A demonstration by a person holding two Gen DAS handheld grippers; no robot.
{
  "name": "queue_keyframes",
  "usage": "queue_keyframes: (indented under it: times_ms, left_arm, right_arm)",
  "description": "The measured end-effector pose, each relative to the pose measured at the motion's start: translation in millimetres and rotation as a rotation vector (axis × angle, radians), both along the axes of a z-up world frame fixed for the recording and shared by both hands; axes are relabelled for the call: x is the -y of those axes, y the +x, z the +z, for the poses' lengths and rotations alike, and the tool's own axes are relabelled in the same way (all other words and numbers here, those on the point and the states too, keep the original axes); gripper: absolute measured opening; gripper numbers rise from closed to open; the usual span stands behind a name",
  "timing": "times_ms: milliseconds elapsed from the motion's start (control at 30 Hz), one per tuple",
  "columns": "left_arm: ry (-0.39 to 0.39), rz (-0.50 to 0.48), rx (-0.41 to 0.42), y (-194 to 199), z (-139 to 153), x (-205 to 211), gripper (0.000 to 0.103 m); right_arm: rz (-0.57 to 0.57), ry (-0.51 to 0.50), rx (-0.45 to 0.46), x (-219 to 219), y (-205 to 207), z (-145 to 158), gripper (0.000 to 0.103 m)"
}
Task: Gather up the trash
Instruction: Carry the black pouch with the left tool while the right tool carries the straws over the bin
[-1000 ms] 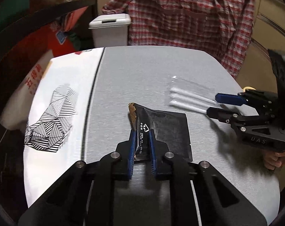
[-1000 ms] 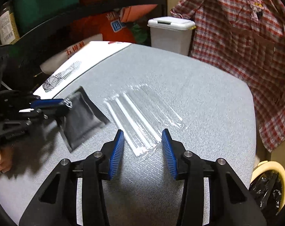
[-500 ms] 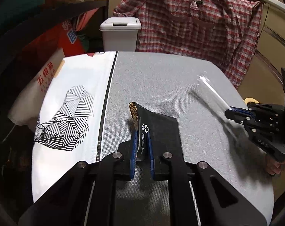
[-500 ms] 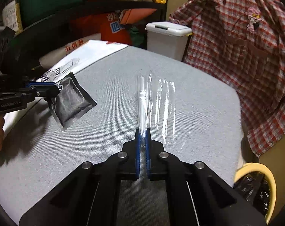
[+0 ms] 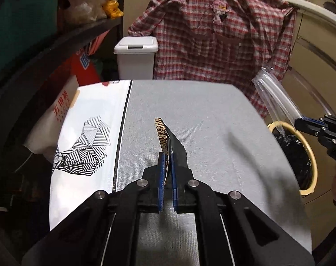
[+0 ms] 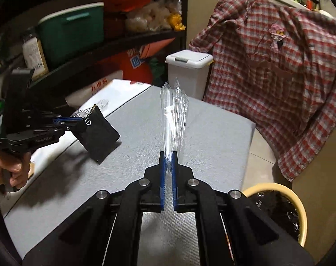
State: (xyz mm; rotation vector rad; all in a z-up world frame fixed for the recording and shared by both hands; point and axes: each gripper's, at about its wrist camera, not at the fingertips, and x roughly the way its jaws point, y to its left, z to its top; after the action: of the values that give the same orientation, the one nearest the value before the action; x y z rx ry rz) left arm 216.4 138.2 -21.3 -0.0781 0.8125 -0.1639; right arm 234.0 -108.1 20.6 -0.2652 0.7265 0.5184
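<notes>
My left gripper (image 5: 167,158) is shut on a black wrapper with a gold patterned edge (image 5: 165,137) and holds it up off the grey table (image 5: 212,122). The right wrist view shows the same black wrapper (image 6: 99,137) hanging from the left gripper (image 6: 79,121), with a hand on its grip. My right gripper (image 6: 168,157) is shut on a clear plastic wrapper (image 6: 173,115) that stands up from its fingers above the table (image 6: 212,133). In the left wrist view the right gripper (image 5: 301,123) carries the clear wrapper (image 5: 272,97) past the table's right edge, above a yellow-rimmed bin (image 5: 313,161).
The yellow-rimmed bin (image 6: 301,208), lined with a black bag, stands on the floor at the table's right. A white lidded bin (image 6: 189,71) and a hanging plaid shirt (image 6: 279,77) are behind the table. A white printed bag (image 5: 83,137) covers the table's left part, beside dark shelves.
The right gripper has shut on the clear wrapper and lifted it off the table toward the right. The left gripper has risen, and the black wrapper now hangs clear of the surface.
</notes>
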Motion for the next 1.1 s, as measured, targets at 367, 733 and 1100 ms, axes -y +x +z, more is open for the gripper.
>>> queue_keyframes:
  times_ms: [367, 733, 1100]
  left_arm:
    - [-0.023, -0.016, 0.068, -23, 38, 19, 0.005]
    - [-0.018, -0.082, 0.126, -49, 71, 68, 0.005]
    - [-0.052, -0.132, 0.123, -60, 80, 141, 0.005]
  right_arm:
    - [-0.046, 0.036, 0.067, 36, -50, 50, 0.005]
    - [-0.228, 0.12, 0.085, 113, -97, 64, 0.005]
    - [-0.353, 0.144, 0.075, 177, -106, 54, 0.005]
